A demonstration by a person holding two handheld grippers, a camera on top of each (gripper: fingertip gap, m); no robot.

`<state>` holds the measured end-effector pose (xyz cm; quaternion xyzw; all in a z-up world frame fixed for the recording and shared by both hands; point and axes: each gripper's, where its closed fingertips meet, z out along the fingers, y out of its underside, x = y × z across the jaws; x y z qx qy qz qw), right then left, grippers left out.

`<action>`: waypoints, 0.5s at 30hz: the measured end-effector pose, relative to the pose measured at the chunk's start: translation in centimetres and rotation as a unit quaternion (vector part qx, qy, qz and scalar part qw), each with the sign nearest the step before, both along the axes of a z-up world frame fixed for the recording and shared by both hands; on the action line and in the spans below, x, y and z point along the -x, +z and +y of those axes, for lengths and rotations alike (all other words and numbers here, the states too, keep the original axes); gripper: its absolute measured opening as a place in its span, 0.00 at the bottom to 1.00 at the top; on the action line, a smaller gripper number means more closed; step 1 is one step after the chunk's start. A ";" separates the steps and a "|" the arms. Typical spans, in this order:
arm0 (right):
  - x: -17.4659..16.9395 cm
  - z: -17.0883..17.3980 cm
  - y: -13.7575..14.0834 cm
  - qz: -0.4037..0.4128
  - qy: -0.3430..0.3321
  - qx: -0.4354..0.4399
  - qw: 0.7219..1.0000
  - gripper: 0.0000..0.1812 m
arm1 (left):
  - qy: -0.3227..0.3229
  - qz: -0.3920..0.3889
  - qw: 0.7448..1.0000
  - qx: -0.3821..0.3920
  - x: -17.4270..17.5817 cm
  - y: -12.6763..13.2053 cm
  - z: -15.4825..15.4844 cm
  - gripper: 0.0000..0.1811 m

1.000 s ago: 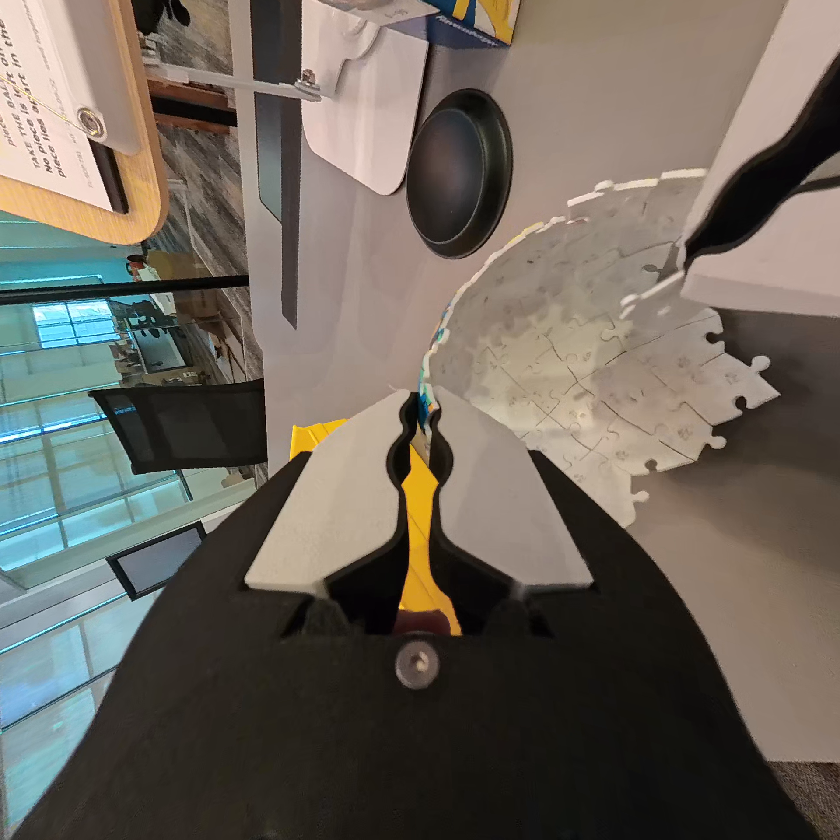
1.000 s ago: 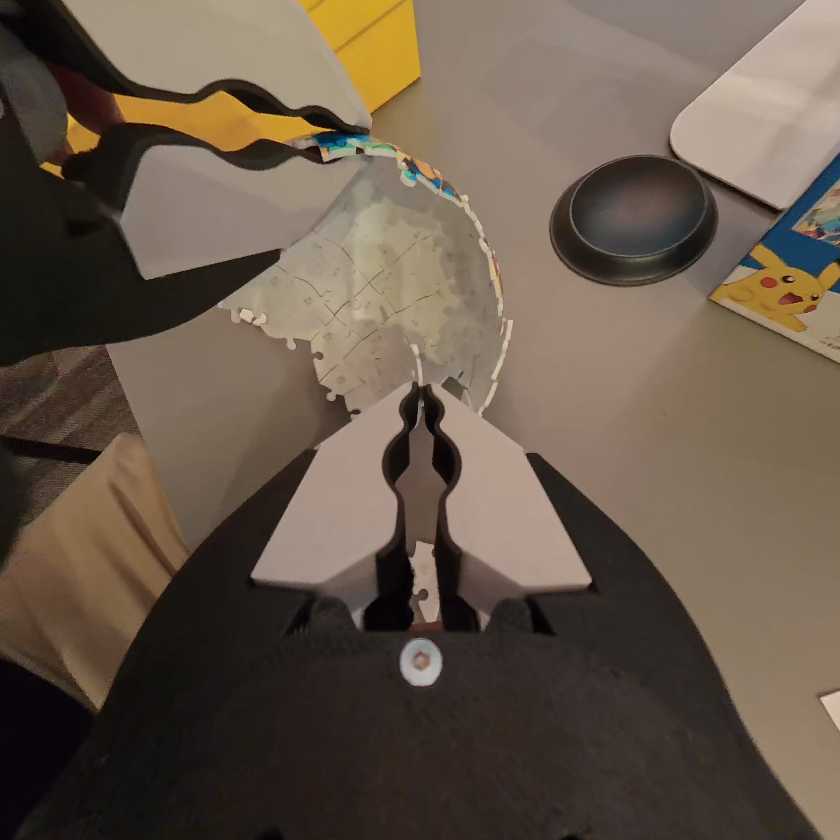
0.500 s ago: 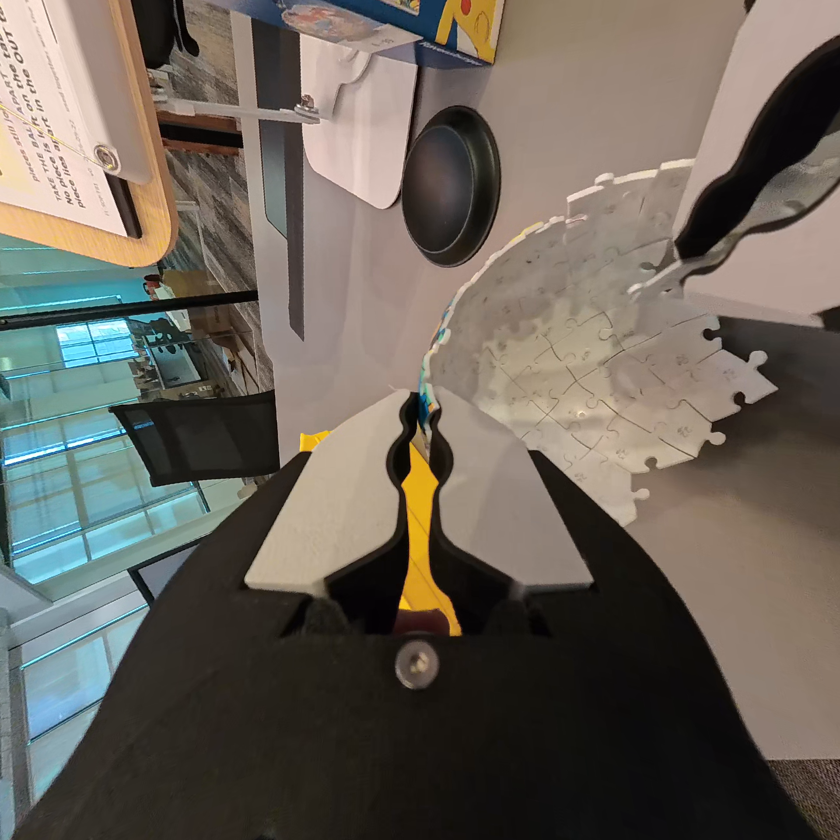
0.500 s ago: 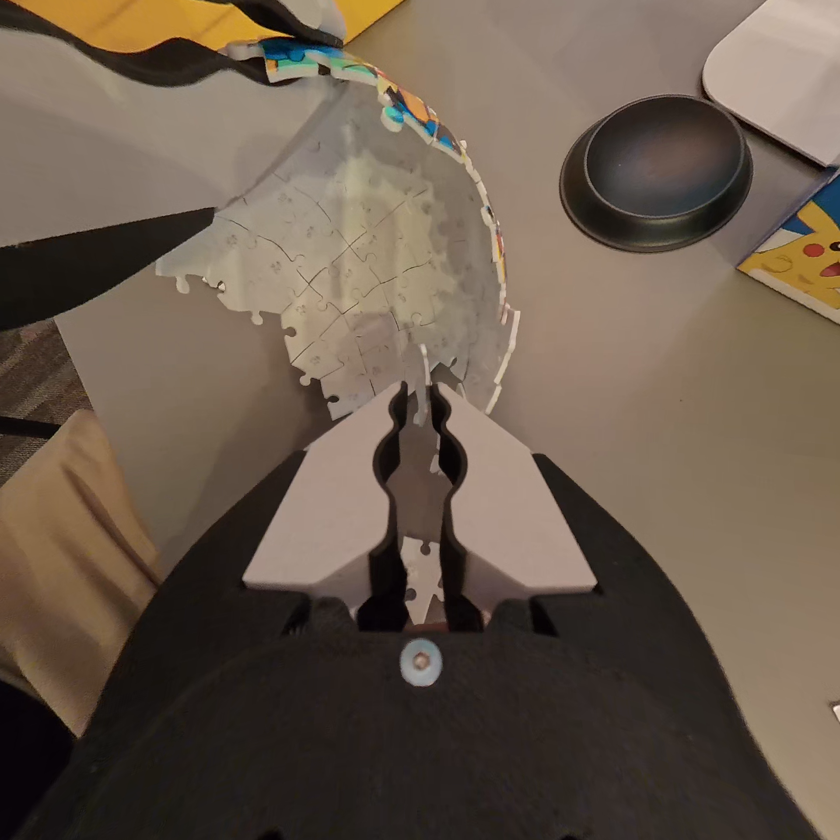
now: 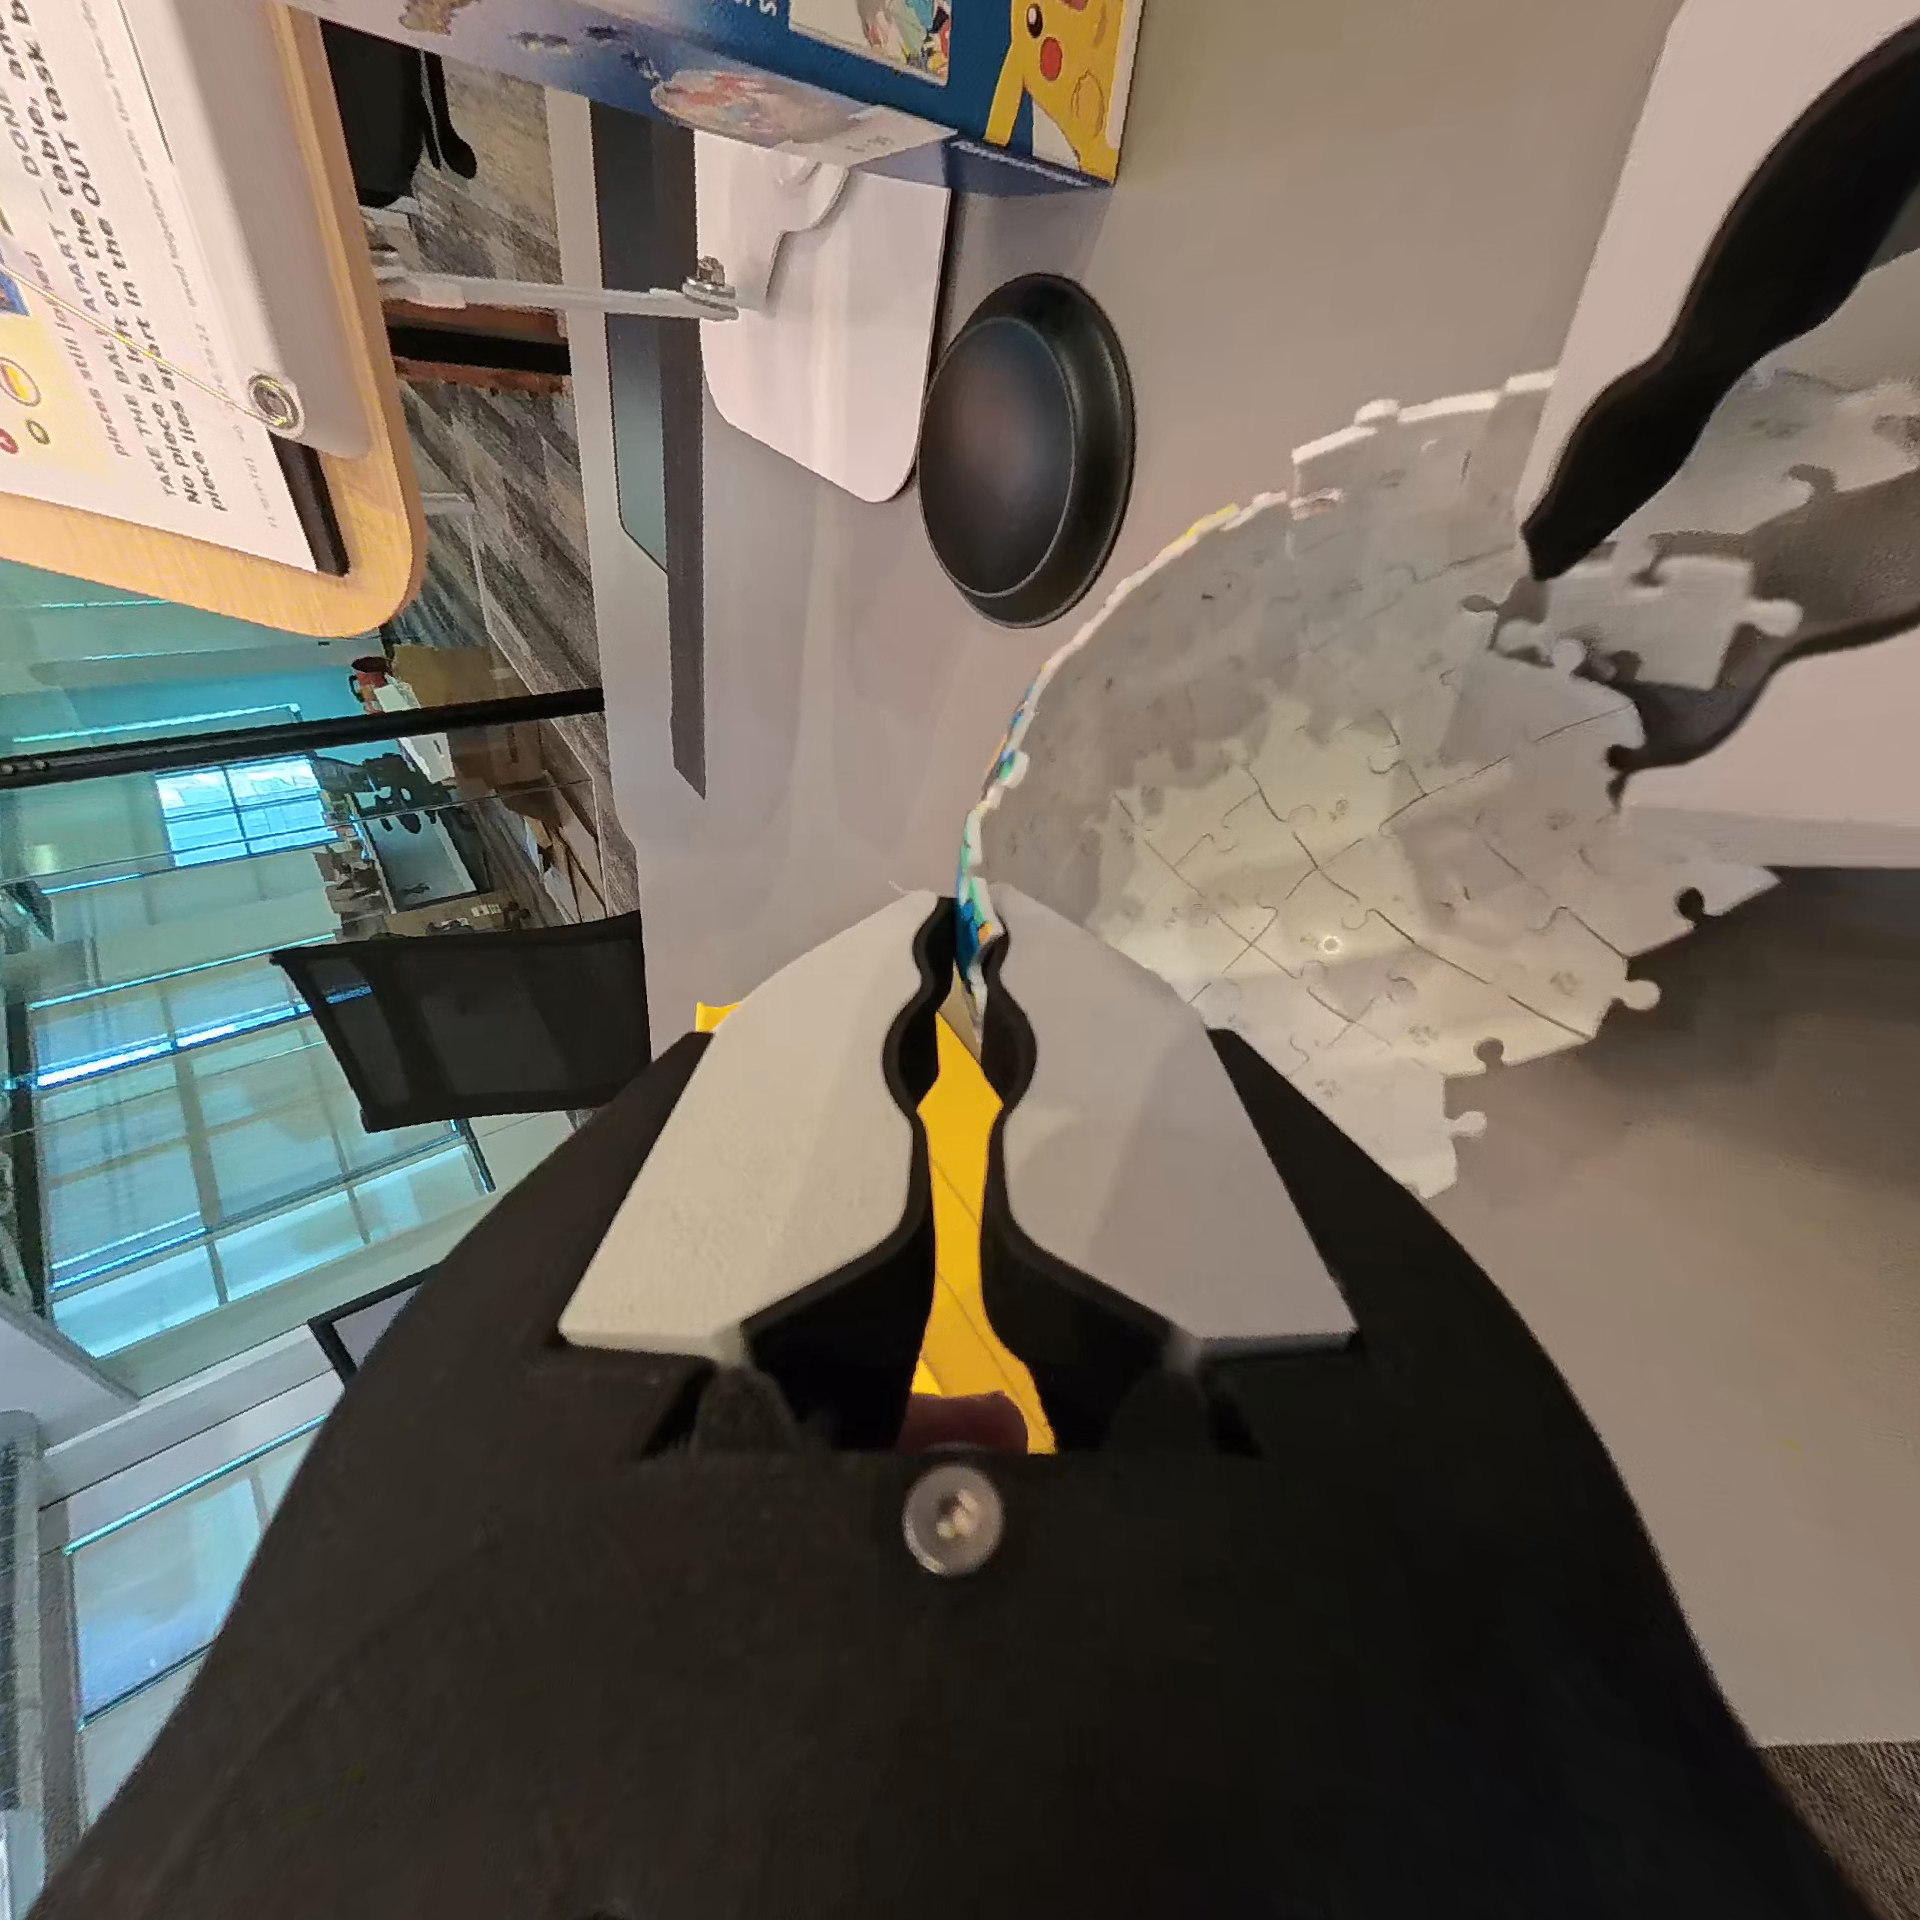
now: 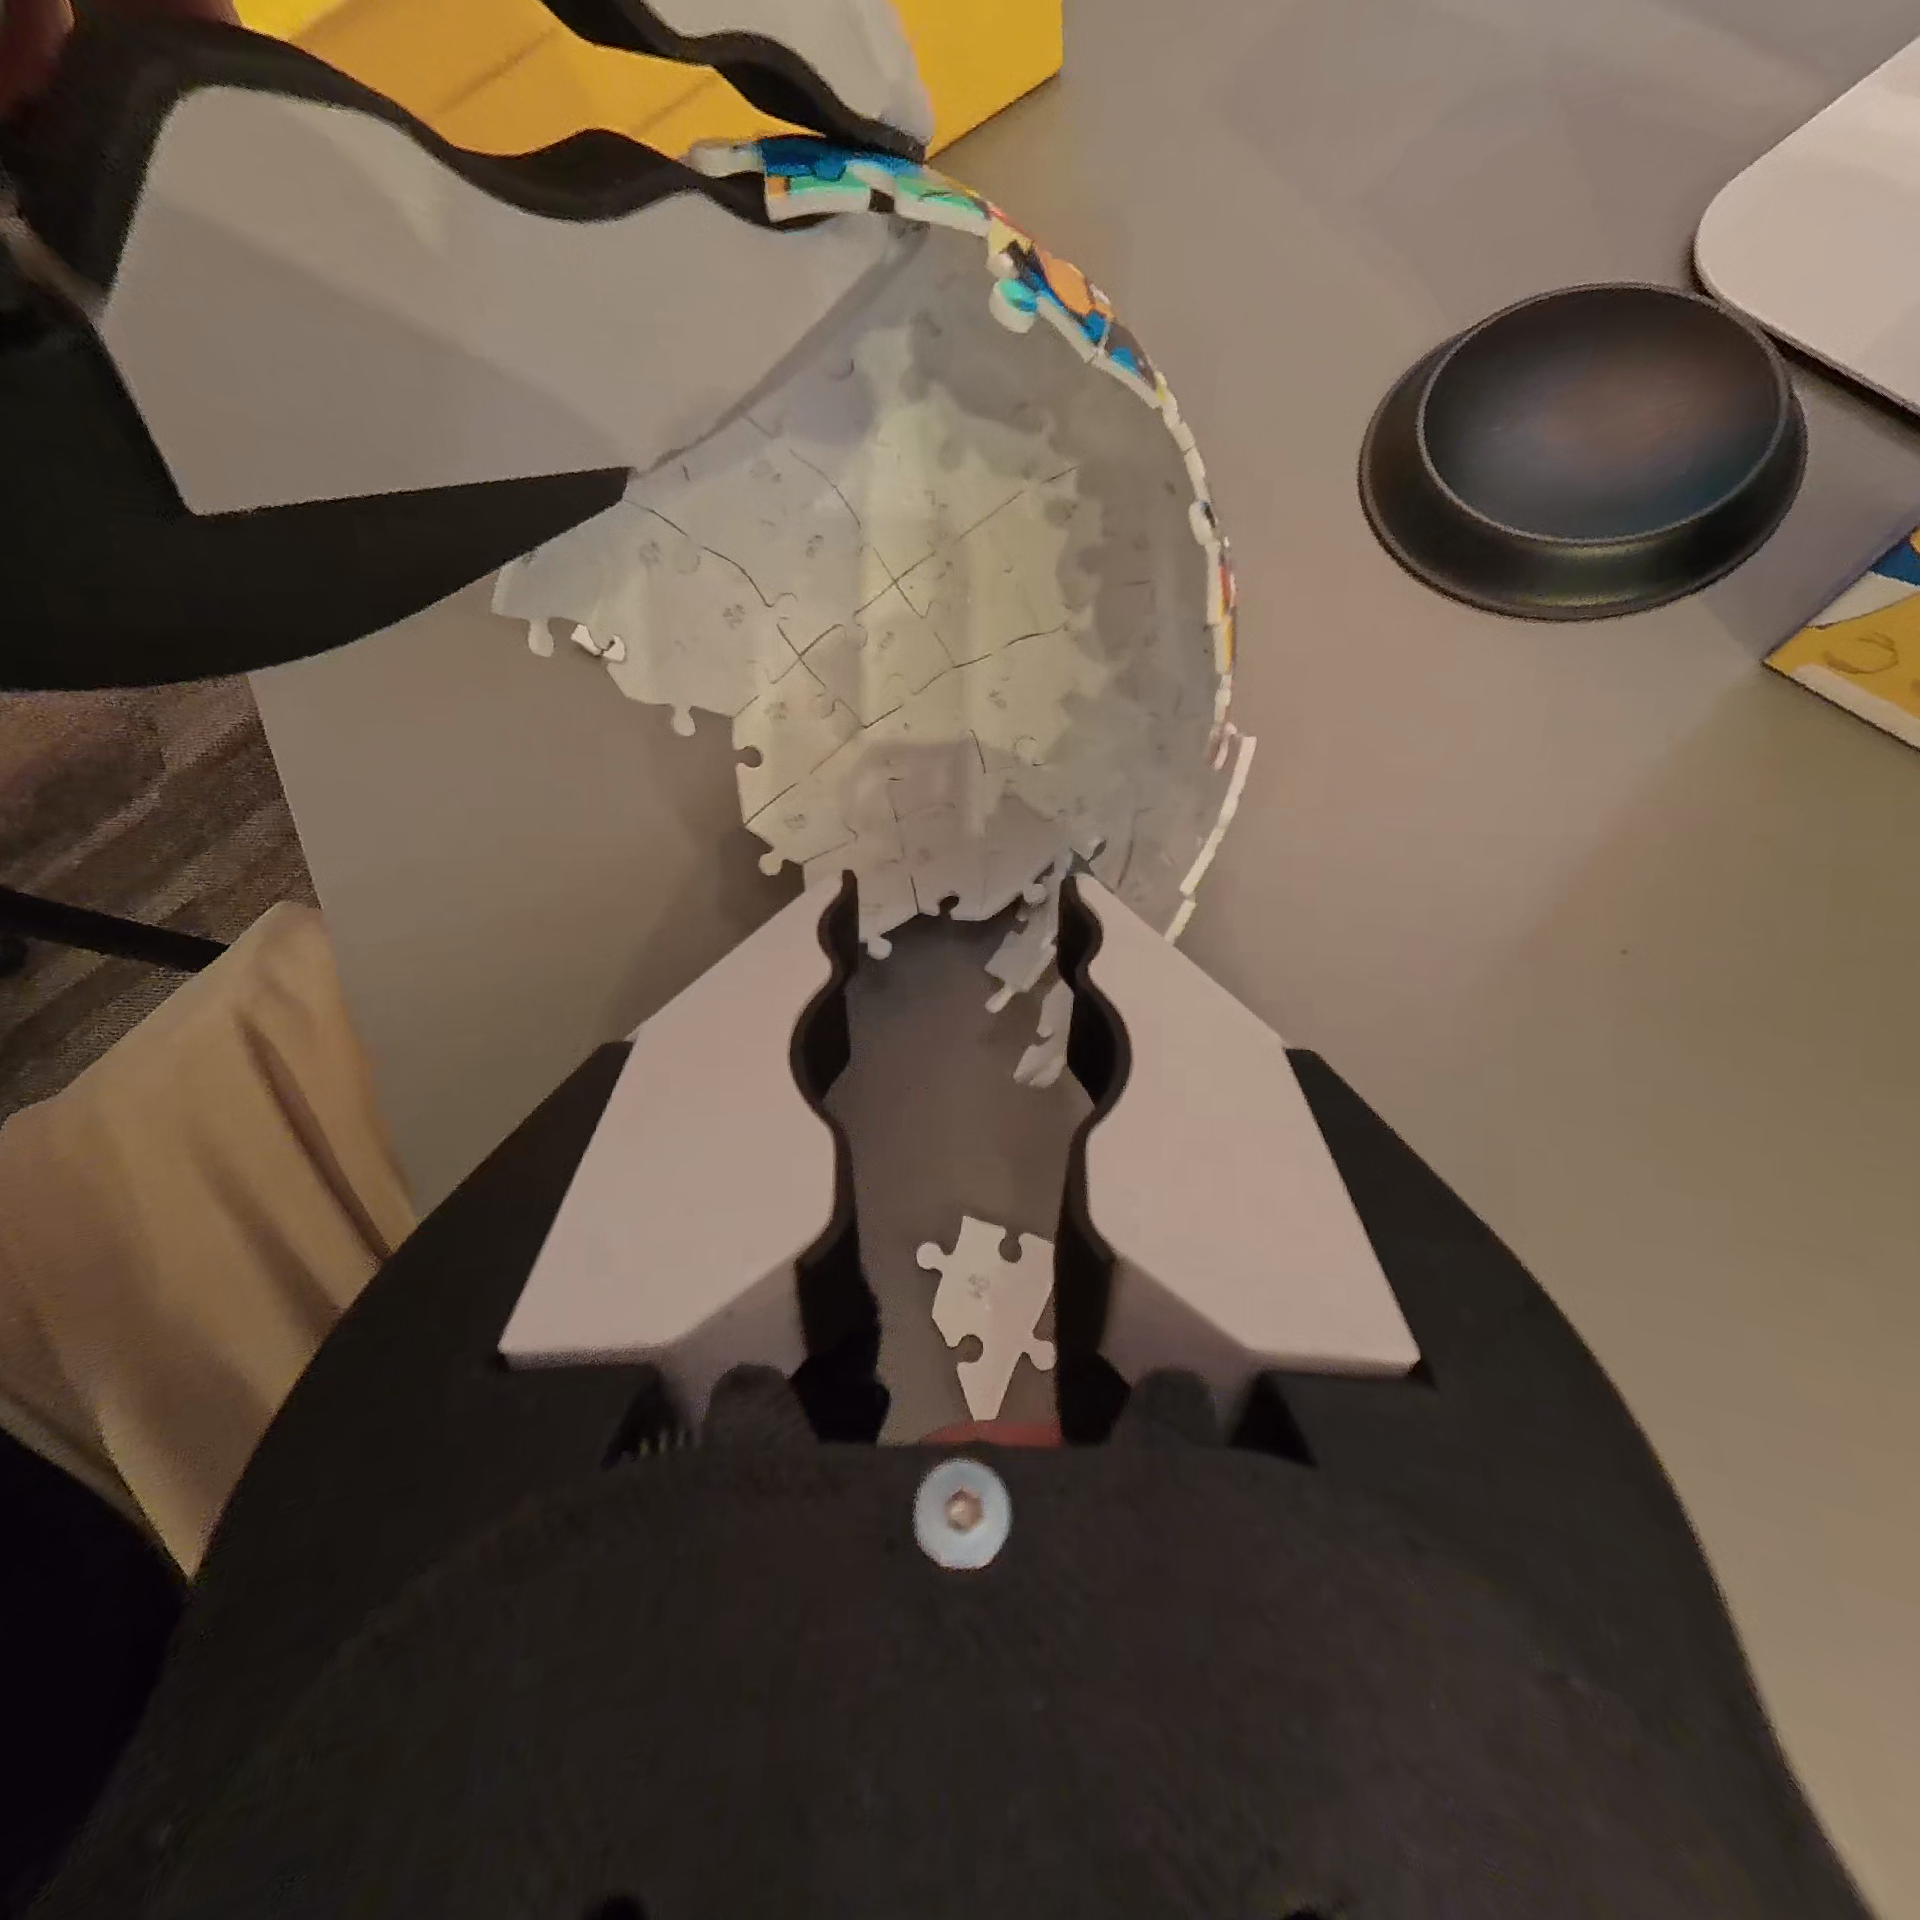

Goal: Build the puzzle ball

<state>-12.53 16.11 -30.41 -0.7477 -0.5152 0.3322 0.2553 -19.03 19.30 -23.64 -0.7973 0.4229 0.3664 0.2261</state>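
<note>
With the left gripper (image 5: 966, 925) pinching the half-built puzzle ball (image 6: 935, 623) by its rim above the table (image 6: 1455, 935) and the right gripper (image 6: 956, 904) spread open, the shell could buckle apart

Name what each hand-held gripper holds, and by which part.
Left hand-held gripper: shut on the puzzle ball shell, pinching its coloured rim. Right hand-held gripper: open, holding nothing.
</note>
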 end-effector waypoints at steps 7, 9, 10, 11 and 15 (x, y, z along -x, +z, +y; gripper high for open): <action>-1.5 -1.0 0.7 -0.010 0.033 0.006 0.999 0.24 | 0.001 0.004 1.000 0.004 0.4 -0.2 -0.1 0.01; -2.3 -1.4 0.7 -0.023 0.050 -0.001 0.998 0.22 | -0.001 0.006 1.000 0.003 0.5 -0.2 0.0 0.01; -2.7 -1.5 0.6 -0.031 0.060 -0.005 0.998 0.21 | -0.001 0.007 1.000 0.002 0.5 -0.2 0.0 0.01; -3.2 -1.5 0.4 -0.041 0.069 -0.013 0.997 0.20 | 0.000 0.007 1.000 0.002 0.6 -0.2 0.0 0.01; -4.6 -1.7 0.2 -0.045 0.095 -0.027 0.994 0.16 | -0.003 0.010 1.000 0.002 0.5 -0.2 0.2 0.01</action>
